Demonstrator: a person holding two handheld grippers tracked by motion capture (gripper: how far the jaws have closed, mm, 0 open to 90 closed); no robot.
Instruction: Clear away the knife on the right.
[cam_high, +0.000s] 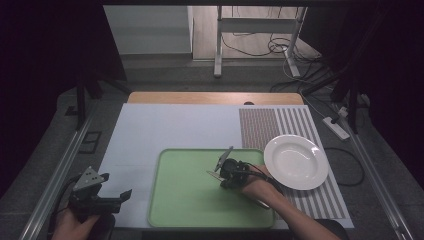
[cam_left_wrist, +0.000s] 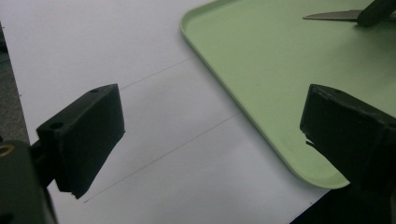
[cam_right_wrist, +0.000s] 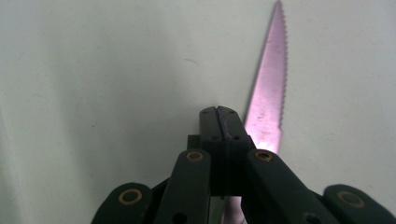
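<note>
A serrated table knife (cam_right_wrist: 271, 93) lies flat over the green tray (cam_high: 190, 200), its tip pointing left in the high view. My right gripper (cam_right_wrist: 219, 112) is shut, jaws pressed together with nothing between them, directly above the blade. The blade runs slantwise beneath them, and I cannot tell whether they touch. In the high view this gripper (cam_high: 223, 176) is over the tray's right half, with the blade (cam_high: 214, 174) sticking out to its left. My left gripper (cam_high: 116, 185) is open and empty over the white mat, left of the tray. In its own view the jaws (cam_left_wrist: 210, 135) frame the tray's near-left corner (cam_left_wrist: 261, 56).
A white plate (cam_high: 296, 161) sits empty on the striped mat (cam_high: 280, 125) just right of the tray. The white mat (cam_high: 170, 130) spreads behind and left of the tray. The knife tip (cam_left_wrist: 329, 16) and right gripper (cam_left_wrist: 373, 11) show far off in the left gripper view.
</note>
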